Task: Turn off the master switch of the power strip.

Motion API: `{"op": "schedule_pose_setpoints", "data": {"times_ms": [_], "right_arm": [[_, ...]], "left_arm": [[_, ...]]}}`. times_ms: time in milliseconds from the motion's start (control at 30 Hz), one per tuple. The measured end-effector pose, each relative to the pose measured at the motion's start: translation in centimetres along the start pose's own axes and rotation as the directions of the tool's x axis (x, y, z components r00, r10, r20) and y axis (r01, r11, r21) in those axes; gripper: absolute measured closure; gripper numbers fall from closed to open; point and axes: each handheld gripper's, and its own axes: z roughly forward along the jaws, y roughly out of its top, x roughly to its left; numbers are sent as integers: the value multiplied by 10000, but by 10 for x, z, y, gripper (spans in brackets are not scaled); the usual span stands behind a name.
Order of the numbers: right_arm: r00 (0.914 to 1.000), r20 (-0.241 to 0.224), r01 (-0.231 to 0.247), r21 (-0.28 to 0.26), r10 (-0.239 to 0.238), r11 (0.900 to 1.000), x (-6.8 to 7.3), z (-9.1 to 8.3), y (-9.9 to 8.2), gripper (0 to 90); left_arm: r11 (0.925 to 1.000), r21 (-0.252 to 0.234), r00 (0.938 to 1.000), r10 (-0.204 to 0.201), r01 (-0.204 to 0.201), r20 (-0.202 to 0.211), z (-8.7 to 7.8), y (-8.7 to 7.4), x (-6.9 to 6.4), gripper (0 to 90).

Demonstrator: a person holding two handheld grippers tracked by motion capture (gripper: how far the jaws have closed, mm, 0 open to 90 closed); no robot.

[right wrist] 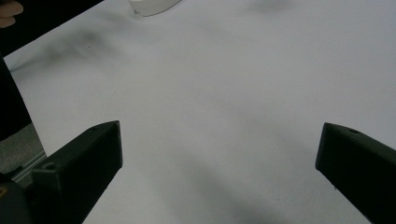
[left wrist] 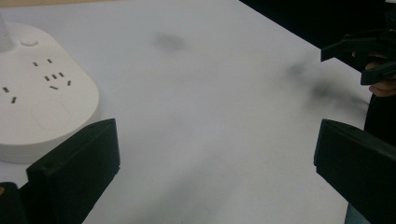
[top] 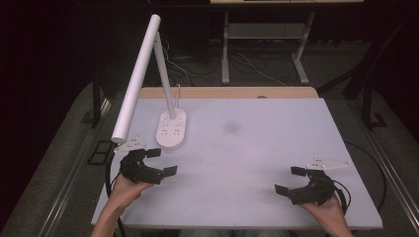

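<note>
A white power strip (top: pixel 171 129) with an oval body lies on the white table (top: pixel 247 148) at the left rear; a white desk lamp (top: pixel 138 79) rises from it, its long bar head slanting toward the front left. My left gripper (top: pixel 161 162) hovers just in front of the strip, open, jaws wide with nothing between them. In the left gripper view the power strip (left wrist: pixel 42 98) sits at the left, beside my left gripper (left wrist: pixel 217 158). My right gripper (top: pixel 290 180) is near the table's front right, open and empty. In the right gripper view, my right gripper (right wrist: pixel 219 158) faces bare tabletop.
A wooden strip (top: pixel 227 92) borders the table's far edge. Beyond it stand white desk legs (top: pixel 226 49) and cables on a dark floor. A faint dark smudge (top: pixel 230 127) marks the tabletop's middle rear. The other gripper (left wrist: pixel 369 56) appears at the upper right of the left gripper view.
</note>
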Motion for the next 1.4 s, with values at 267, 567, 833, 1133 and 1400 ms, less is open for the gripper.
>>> {"op": "schedule_pose_setpoints", "data": {"times_ms": [267, 567, 833, 1133, 1400], "right_arm": [[10000, -28, 75, 43, -75, 10000, 1, 1, 0, 0], [10000, -40, 39, 75, -39, 10000, 0, 1, 0, 0], [9999, -14, 100, 66, -100, 9999, -1, 1, -1, 0], [9999, 50, 138, 23, -138, 9999, -2, 0, -2, 0], [9999, 39, 138, 51, -138, 9999, -2, 0, -2, 0]], "left_arm": [[9999, 159, 10000, 26, -24, -93, -1, 8, 8, 0], [9995, 300, 9998, 131, -127, -135, -1, 18, 16, 0], [9993, 382, 9994, 42, -29, -352, -3, 27, 26, 0], [9994, 326, 9984, -128, 146, -549, -8, 36, 40, 3], [9985, 475, 9969, -233, 269, -750, -7, 44, 51, 4]]}}
